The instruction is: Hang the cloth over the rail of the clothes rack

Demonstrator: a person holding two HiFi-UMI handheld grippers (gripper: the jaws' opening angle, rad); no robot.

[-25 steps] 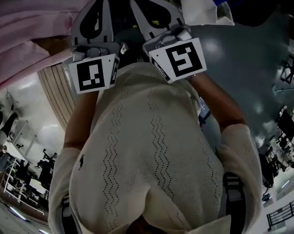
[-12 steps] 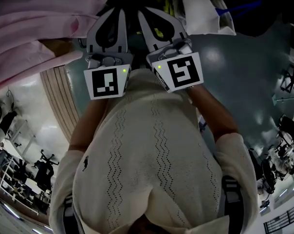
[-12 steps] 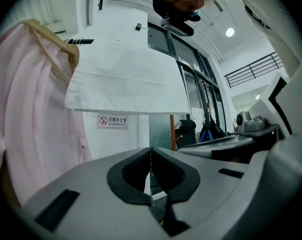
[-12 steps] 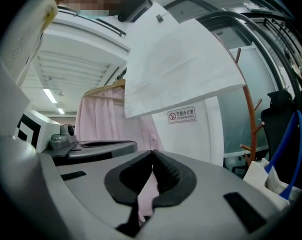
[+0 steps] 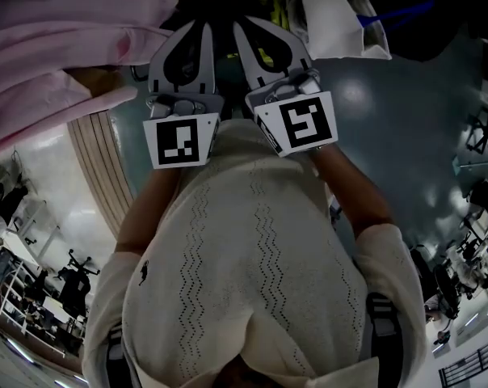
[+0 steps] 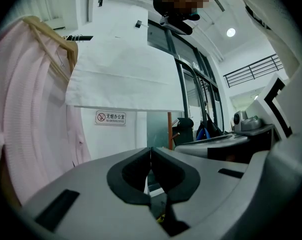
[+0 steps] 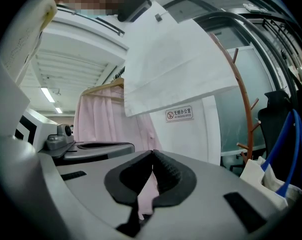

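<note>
A white cloth (image 6: 122, 71) hangs draped over a high rail, ahead of and above both grippers; it also shows as the white cloth (image 7: 176, 66) and at the top of the head view as the white cloth (image 5: 331, 13). My left gripper (image 6: 150, 149) is shut with nothing between its pads, pointing level toward the wall under the cloth. My right gripper (image 7: 152, 153) is also shut and empty. In the head view the left gripper (image 5: 205, 26) and right gripper (image 5: 241, 26) are held side by side in front of the person's chest, close together.
A pink garment (image 6: 26, 114) on a wooden hanger (image 6: 51, 46) hangs to the left; the pink garment (image 7: 103, 119) also shows behind the right jaws. An orange-brown coat stand (image 7: 244, 109) and a bag with blue straps (image 7: 290, 149) stand at the right. A no-smoking sign (image 6: 111, 117) is on the white wall.
In the head view the left gripper has come slightly right, closer to the right gripper. Both stay shut and empty.
</note>
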